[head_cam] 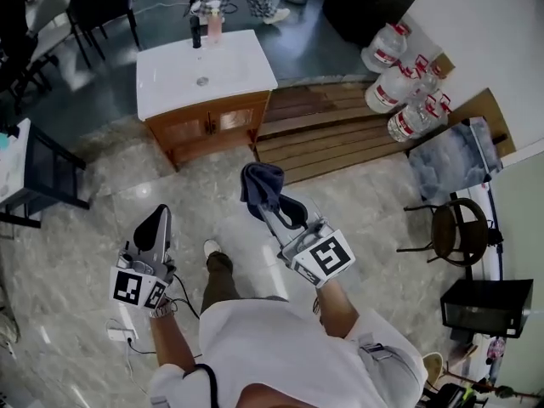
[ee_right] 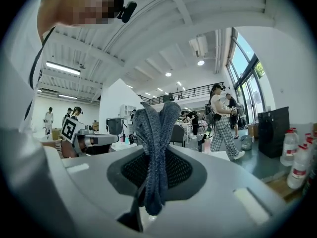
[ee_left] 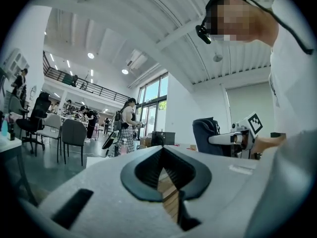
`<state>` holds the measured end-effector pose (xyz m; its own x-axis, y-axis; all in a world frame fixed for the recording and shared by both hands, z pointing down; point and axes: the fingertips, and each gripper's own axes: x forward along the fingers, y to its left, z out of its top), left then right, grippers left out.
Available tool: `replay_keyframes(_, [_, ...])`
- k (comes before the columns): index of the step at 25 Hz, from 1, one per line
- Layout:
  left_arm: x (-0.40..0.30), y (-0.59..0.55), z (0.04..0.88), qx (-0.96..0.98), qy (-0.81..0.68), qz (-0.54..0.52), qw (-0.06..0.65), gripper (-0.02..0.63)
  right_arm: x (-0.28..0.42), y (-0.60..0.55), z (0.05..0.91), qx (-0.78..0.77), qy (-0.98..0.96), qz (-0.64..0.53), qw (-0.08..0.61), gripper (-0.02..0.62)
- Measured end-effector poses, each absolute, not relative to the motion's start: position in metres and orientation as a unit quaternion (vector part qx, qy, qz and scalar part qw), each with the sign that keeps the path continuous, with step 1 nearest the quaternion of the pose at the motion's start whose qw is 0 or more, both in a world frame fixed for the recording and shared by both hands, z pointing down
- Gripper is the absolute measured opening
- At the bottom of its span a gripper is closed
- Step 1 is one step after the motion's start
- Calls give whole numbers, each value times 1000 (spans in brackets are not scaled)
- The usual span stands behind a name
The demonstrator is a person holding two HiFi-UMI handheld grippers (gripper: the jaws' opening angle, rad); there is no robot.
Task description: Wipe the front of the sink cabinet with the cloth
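The sink cabinet [head_cam: 208, 126] has a white top with a basin and a wooden front; it stands on the stone floor well ahead of both grippers. My right gripper [head_cam: 270, 209] is shut on a dark blue cloth [head_cam: 258, 185], which bunches above the jaws. In the right gripper view the cloth [ee_right: 156, 143] fills the gap between the jaws of the right gripper [ee_right: 154, 180]. My left gripper [head_cam: 156, 219] hangs lower left, shut with nothing in it. The left gripper view shows the left gripper [ee_left: 167, 180] with its jaws closed on a thin slit, and the cloth [ee_left: 205, 135] to the right.
Two bottles [head_cam: 206, 25] stand at the back of the sink top. A wooden plank platform [head_cam: 331, 130] lies right of the cabinet, with large water jugs [head_cam: 399, 83] beyond it. A round black stool [head_cam: 459, 228] stands right, a dark table frame [head_cam: 42, 177] left.
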<state>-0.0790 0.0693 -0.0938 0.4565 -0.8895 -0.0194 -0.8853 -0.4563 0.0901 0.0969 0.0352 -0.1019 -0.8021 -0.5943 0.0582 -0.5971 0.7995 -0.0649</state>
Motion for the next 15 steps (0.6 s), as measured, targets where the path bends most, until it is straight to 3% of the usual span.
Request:
replay_keyframes(6, [-136, -11, -83, 864, -501, -21, 41, 0, 39, -32, -78, 327, -942, 65, 30, 67])
replay_keyframes(15, [-144, -84, -47, 858, -510, -4, 66, 0, 34, -104, -27, 322, -941, 85, 66, 67])
